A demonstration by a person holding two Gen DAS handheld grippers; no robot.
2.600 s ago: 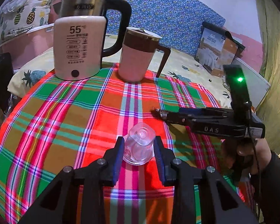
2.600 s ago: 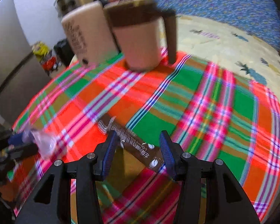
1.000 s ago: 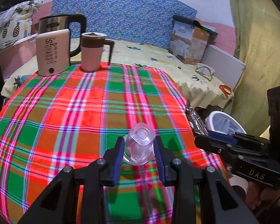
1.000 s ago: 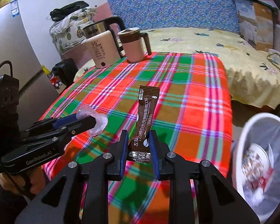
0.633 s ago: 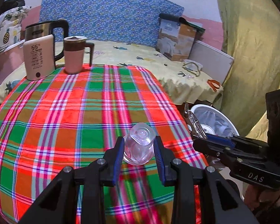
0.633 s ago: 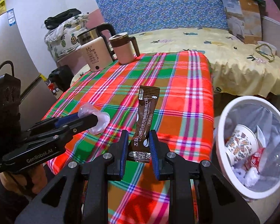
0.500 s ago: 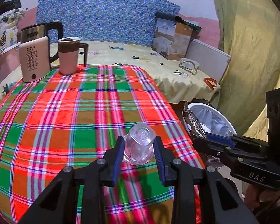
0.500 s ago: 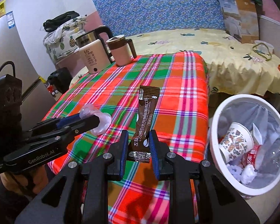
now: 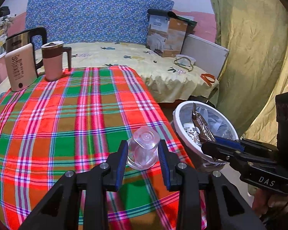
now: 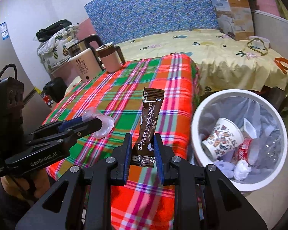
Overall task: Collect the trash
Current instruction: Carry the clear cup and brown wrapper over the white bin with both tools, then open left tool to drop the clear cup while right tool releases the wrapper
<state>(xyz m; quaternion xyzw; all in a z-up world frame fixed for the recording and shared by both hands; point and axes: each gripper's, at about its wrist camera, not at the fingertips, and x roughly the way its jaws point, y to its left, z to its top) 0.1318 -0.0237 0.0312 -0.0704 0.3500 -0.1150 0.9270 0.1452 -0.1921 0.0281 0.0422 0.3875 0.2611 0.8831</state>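
My left gripper (image 9: 143, 153) is shut on a small clear plastic cup (image 9: 143, 149), held bottom-forward above the near right corner of the plaid table. The same cup (image 10: 98, 124) shows in the right wrist view, left of centre. My right gripper (image 10: 143, 149) is shut on the lower end of a brown coffee sachet (image 10: 148, 126), which stands upright between the pads. In the left wrist view that sachet (image 9: 200, 126) hangs over the white trash bin (image 9: 179, 134). The bin (image 10: 195, 122) stands on the floor just right of the table and holds a paper cup and crumpled wrappers.
A cream kettle (image 9: 21, 69) and a pink lidded mug (image 9: 52, 63) stand at the table's far left corner. Behind the table lies a bed with a yellow cover (image 9: 144, 63) and a cardboard box (image 9: 167, 36). A green curtain (image 9: 255, 57) hangs at the right.
Both grippers have swung to the right with their loads. The trash bin has come fully into view, and the sachet now hangs over its rim instead of over the table's edge.
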